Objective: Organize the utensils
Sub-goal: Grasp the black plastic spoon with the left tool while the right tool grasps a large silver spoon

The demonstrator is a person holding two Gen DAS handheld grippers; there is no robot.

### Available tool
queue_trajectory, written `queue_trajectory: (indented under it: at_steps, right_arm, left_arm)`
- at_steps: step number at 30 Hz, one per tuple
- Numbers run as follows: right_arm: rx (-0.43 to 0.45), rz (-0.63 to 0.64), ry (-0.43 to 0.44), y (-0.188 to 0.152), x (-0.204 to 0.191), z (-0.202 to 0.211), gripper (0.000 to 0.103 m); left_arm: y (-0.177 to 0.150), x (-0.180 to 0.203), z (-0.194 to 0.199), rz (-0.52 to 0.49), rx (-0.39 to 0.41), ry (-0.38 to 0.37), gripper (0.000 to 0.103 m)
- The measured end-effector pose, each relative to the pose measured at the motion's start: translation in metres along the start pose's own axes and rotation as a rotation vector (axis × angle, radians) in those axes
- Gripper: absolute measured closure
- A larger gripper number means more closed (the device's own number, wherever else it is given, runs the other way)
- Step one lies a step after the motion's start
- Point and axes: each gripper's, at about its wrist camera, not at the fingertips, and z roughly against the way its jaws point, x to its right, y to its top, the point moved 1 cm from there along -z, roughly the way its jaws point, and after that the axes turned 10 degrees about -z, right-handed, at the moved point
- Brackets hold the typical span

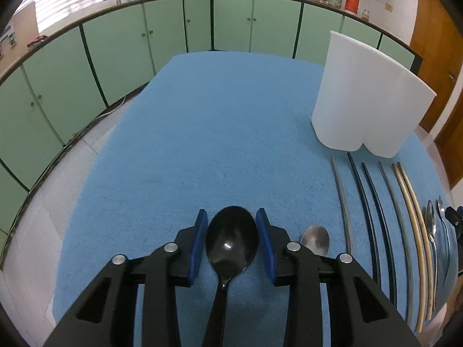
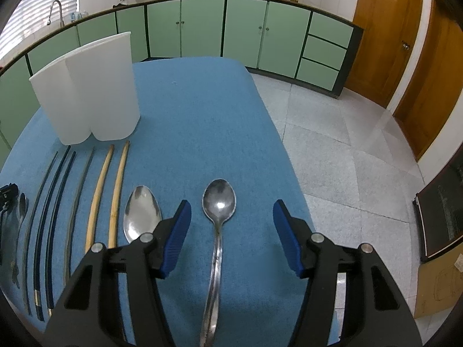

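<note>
The left gripper (image 1: 232, 222) straddles the bowl of a glossy black plastic spoon (image 1: 231, 243) lying on the blue cloth-covered table (image 1: 202, 133). Its blue pads sit just beside the bowl's two edges; whether they touch it cannot be told, and the handle runs back under the gripper. No earlier view confirms any grip.

The right gripper (image 2: 232, 217) has its jaws spread wide over a long steel spoon (image 2: 219, 202), which lies between them, clear of both pads, bowl pointing away. A second steel spoon (image 2: 141, 214) lies just left of it, then two pale wooden chopsticks (image 2: 115, 190) and dark chopsticks (image 2: 58, 196). A white plastic two-lobed holder (image 2: 86, 92) stands upright beyond them.
</note>
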Motion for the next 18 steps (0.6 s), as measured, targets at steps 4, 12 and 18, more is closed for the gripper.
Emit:
queue_trajectory:
  at_steps: [4,12,18]
  right_arm:
    - [-0.014,-0.005,0.006,0.006,-0.001,-0.008,0.047]
    - [-0.080,-0.036,0.009,0.011,0.002,-0.031,0.057]
    - [-0.093,-0.030,0.038,0.012,-0.001,-0.033,0.075]
  left_arm:
    - [0.003,0.004,0.004,-0.008,0.012,0.022,0.069]
    - [0.006,0.002,0.006,-0.005,0.020,0.035,0.069]
    - [0.004,0.006,0.006,-0.015,0.022,0.039,0.069]
